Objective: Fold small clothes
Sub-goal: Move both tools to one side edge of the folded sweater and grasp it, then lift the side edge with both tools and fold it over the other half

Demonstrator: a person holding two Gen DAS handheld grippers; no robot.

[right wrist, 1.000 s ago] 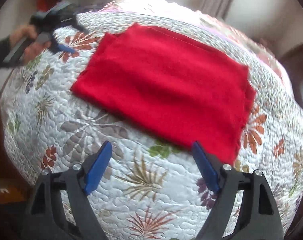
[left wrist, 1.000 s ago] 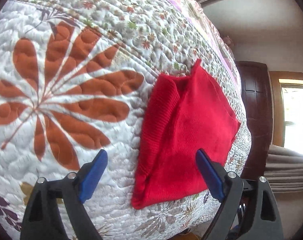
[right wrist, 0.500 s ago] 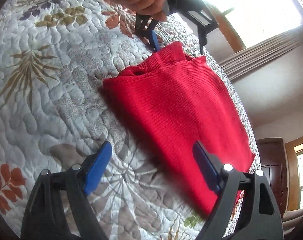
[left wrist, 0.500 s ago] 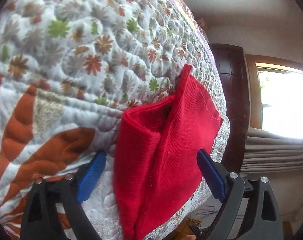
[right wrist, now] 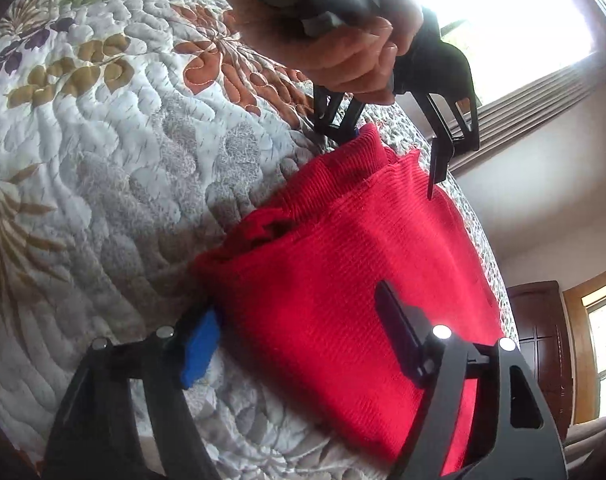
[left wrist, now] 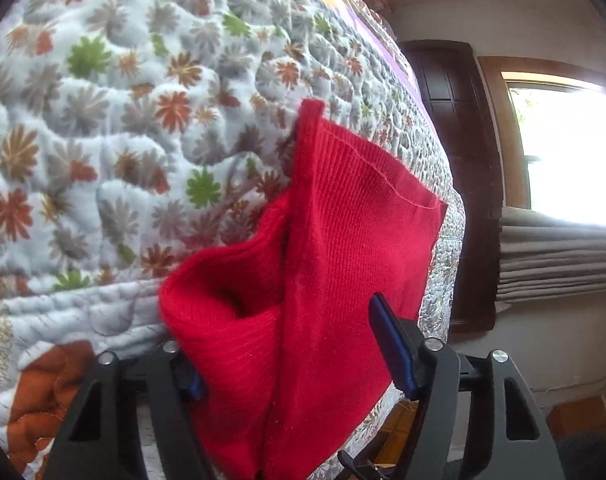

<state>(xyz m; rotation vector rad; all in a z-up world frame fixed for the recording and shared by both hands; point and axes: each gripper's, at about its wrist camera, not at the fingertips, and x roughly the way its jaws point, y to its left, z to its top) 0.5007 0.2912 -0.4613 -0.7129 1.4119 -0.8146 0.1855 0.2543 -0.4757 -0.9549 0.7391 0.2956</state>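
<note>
Blue pads line the black fingers of the left gripper [left wrist: 291, 356], whose jaws stand wide apart, released, straddling the near corner of a folded red knit garment [left wrist: 343, 264]. Its left finger [left wrist: 185, 376] is partly hidden behind a bulging fold of the cloth, and its right finger [left wrist: 391, 344] lies over the top layer. Whether either pad presses the fabric cannot be told.

The right gripper [right wrist: 299, 336] is also released, with its jaws spread across another corner of the same garment [right wrist: 343, 288]: one blue pad [right wrist: 199, 344] sits just beside the cloth's edge on the quilt [right wrist: 103, 160], while the other finger [right wrist: 399, 336] rests above the red knit. From this view a hand [right wrist: 343, 52] holds the left gripper [right wrist: 391, 148] at the far corner, one finger tucked by the raised fold and the other pointing down over the cloth.

The garment lies on the white flowered quilt near the bed's edge, its layers gaping open at the fold. Beyond the bed are a dark wooden door [left wrist: 459, 184], a bright window [left wrist: 563, 152] and a grey folded blind [left wrist: 559, 256].
</note>
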